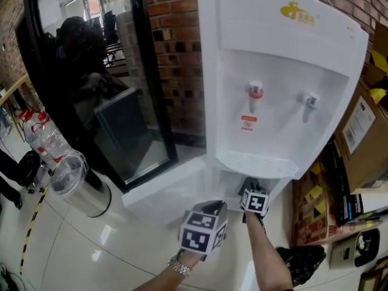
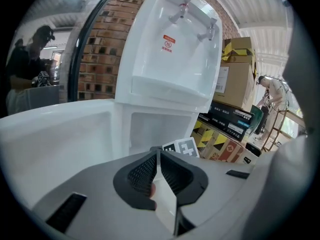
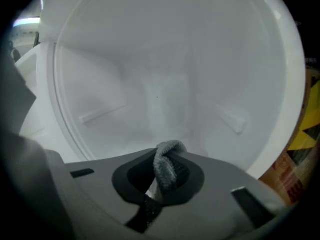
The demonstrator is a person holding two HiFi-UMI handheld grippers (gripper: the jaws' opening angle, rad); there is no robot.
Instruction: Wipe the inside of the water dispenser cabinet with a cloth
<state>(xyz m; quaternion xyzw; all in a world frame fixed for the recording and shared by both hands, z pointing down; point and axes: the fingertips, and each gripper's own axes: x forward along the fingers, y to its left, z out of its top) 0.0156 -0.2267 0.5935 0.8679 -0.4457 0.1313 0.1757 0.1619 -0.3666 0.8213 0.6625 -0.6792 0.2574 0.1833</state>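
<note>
For wiping, the cloth (image 3: 169, 154) was clamped in the right tool (image 3: 162, 173) inside the cabinet (image 3: 160, 89); the left tool (image 2: 159, 176) was closed, empty.

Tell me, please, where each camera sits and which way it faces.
Head view: on the head, steeply down at the water dispenser; both forearms show.
Left gripper view: along the shut left gripper, up at the dispenser's front.
Right gripper view: into the cabinet, right gripper clamping the cloth.
Shared: head and left views show the taps.
</note>
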